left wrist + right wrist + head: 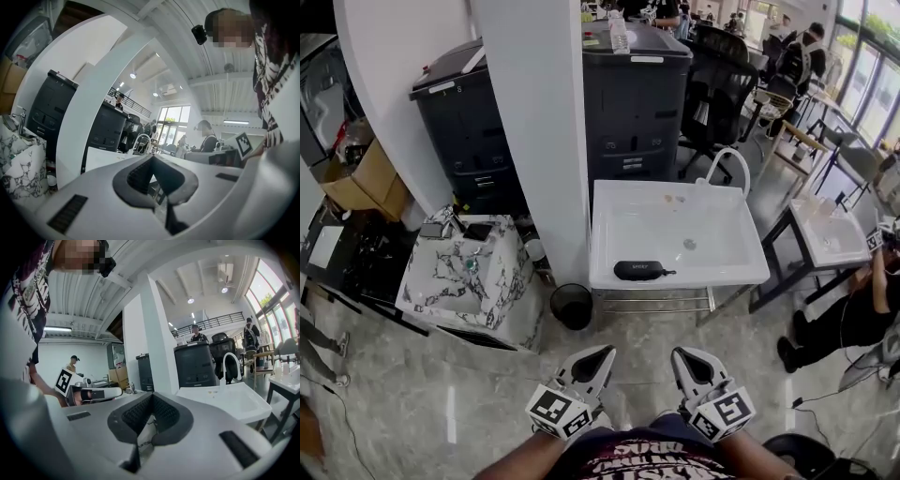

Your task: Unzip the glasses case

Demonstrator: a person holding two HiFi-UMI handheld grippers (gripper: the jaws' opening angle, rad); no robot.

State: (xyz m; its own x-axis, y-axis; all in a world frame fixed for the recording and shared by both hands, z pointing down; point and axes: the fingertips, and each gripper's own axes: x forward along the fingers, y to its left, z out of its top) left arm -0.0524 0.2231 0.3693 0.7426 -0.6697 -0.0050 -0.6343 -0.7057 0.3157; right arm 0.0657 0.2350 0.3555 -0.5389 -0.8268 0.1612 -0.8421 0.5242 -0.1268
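- Find the glasses case [639, 270] lying flat near the front edge of the white basin [703, 220], long side running left to right, apparently zipped shut, with a small tab [669, 273] poking from its right end.
- Read the left gripper [601, 355] as closed tight with nothing pinched; read the right gripper [683, 356] the same way, closed and empty.
- Place both low in the head view, close to the body, over the floor [487, 403] and well apart from the case.
- Judge the step in hand as the approach, with unzipping not yet begun.
- Open both sets of jaws on the way in, not directly above the case.
- Bring the left gripper to the case's left half and clamp across the shell, clear of the zip line, to stop any sliding on the smooth basin.
- Aim the right gripper at the tab, probably the zipper pull, though too small to confirm.
- Pinch only the tab, never the shell edge alongside.
- Pull along the seam, keeping the tab low and in line with the track; expect jamming from an upward yank.
- Mind the basin's front lip and avoid dragging the case over it.
- Stay clear of the faucet [727, 164] at the back.
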